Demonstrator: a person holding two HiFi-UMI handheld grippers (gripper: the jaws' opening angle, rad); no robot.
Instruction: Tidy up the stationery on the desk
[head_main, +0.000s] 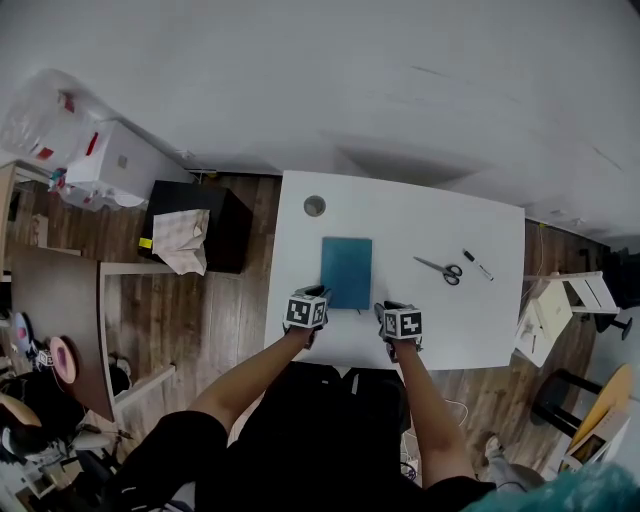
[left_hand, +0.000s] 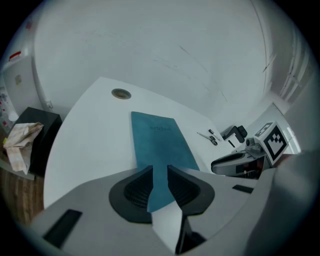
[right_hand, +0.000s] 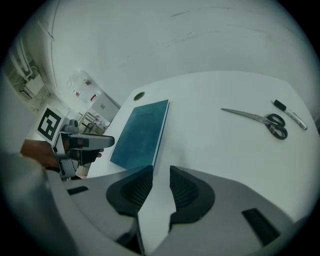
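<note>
White tabletop (head_main: 420, 220) over wood floor (head_main: 200, 310). The left hand-held gripper (left_hand: 159, 170) and right hand-held gripper (right_hand: 161, 169) hang released, notebook (head_main: 347, 272) just ahead; scissors (head_main: 441, 269), pen (head_main: 477, 264) farther right.

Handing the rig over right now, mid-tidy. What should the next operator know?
Left gripper: open, empty, at the teal notebook's near edge.
Right gripper: open, empty, over bare desk just right of the notebook.
Things: notebook flat mid-desk; scissors and pen lie loose to its right, apart from each other.
Done: nothing visibly gathered yet.
Left: bring notebook, scissors and pen together; probably start with the notebook.
</note>
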